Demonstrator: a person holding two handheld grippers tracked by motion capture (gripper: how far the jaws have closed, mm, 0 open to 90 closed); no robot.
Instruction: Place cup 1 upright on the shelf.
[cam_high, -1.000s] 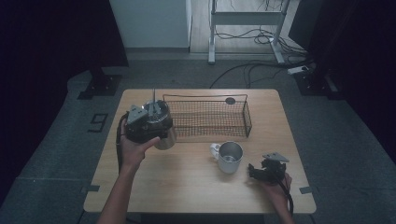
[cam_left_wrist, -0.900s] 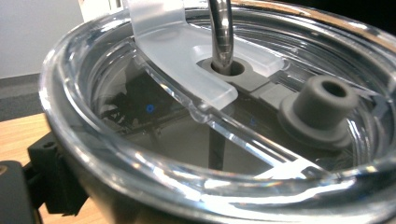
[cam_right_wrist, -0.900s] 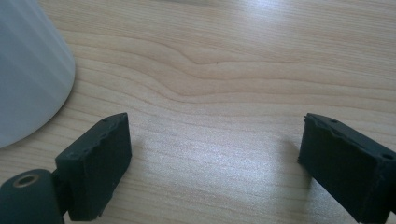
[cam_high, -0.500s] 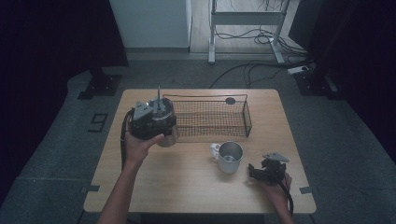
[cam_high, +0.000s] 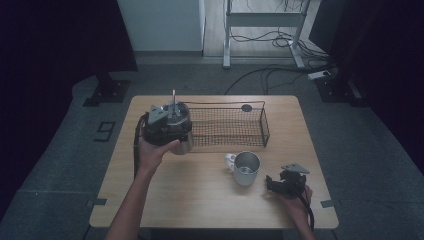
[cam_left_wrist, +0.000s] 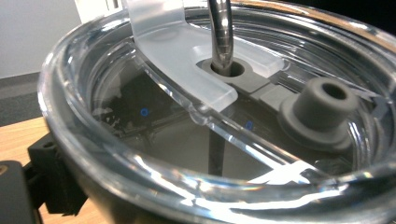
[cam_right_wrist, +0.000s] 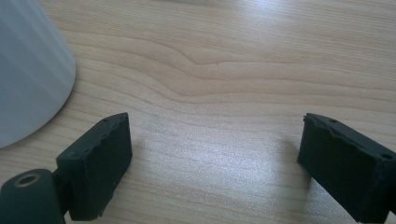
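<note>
My left gripper is held above the table's left half, shut on a steel tumbler. The tumbler has a clear lid and a metal straw standing up through it. In the left gripper view one black jaw presses the tumbler's side at lower left; the other jaw is hidden. A white mug stands upright near the table's middle right. My right gripper rests low on the wood just right of the mug. It stands open with only bare wood between its jaws.
A black wire basket sits at the back of the wooden table, right beside the held tumbler. A small dark disc lies at the basket's far right corner. Cables and a metal stand are on the floor behind.
My left gripper has carried the tumbler slightly up and toward the basket's left end. The right gripper has stayed put.
</note>
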